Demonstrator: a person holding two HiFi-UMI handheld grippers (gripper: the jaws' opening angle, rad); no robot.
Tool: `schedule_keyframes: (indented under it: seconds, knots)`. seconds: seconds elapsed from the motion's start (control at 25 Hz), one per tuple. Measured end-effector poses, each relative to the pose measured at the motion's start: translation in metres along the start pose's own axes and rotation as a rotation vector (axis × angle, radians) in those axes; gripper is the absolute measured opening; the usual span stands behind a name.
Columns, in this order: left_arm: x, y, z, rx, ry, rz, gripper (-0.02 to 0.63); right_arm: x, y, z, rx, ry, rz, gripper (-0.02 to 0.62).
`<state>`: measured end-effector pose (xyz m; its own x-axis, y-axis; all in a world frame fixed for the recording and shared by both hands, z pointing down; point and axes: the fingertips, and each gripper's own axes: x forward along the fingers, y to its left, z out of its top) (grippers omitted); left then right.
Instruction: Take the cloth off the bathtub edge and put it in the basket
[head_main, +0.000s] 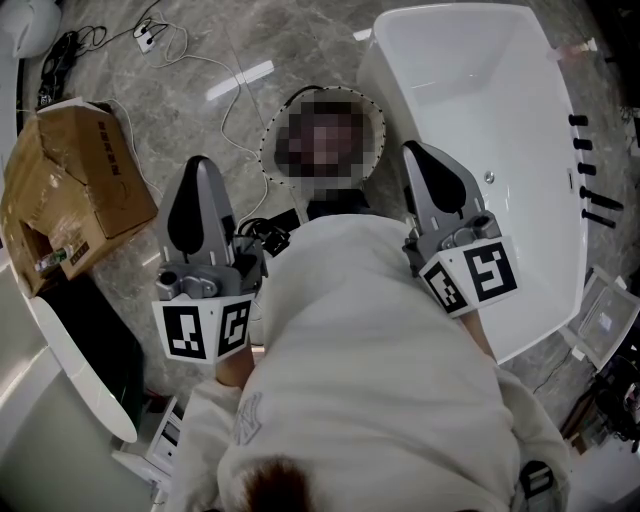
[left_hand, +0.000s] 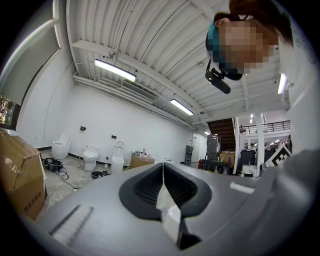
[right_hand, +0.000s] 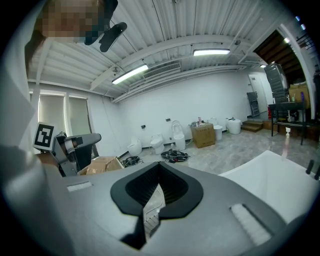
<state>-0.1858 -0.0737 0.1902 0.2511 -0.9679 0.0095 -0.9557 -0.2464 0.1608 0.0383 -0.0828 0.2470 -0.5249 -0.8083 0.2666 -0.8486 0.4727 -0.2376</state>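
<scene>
Left claw (head_main: 200, 168): clenched, empty.
Right claw (head_main: 418, 152): clenched, empty; likely idle, nothing to carry.
Tub (head_main: 480, 100): rim shows no cloth.
Basket (head_main: 265, 150): contents hidden.

Grey marble floor (head_main: 250, 40), white wall (left_hand: 130, 127), ribbed ceiling (left_hand: 150, 35), strip lights (left_hand: 115, 70), toilets (left_hand: 90, 157) along wall, cardboard box (head_main: 80, 180).

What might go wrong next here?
1. The left gripper and right gripper are both shut and empty. Unless they open, they might just push a cloth into the bathtub.
2. A white cable loops over the floor beside the round basket, so a foot may catch it.
3. I cannot clearly see the cloth, so a reach may miss it.
</scene>
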Motion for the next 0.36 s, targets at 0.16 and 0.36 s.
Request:
schedule_keyframes:
  seconds: [0.16,0.36]
  knots:
    - [0.0,0.0003,0.0003,0.001,-0.003,0.003,0.049,0.0004,-0.0005,-0.0004,0.0,0.001,0.0,-0.002]
    - [0.0017,0.0018,0.0011,0.0,-0.004,0.004,0.049,0.0024,-0.0002,0.0,-0.002,0.004,0.001,-0.002]
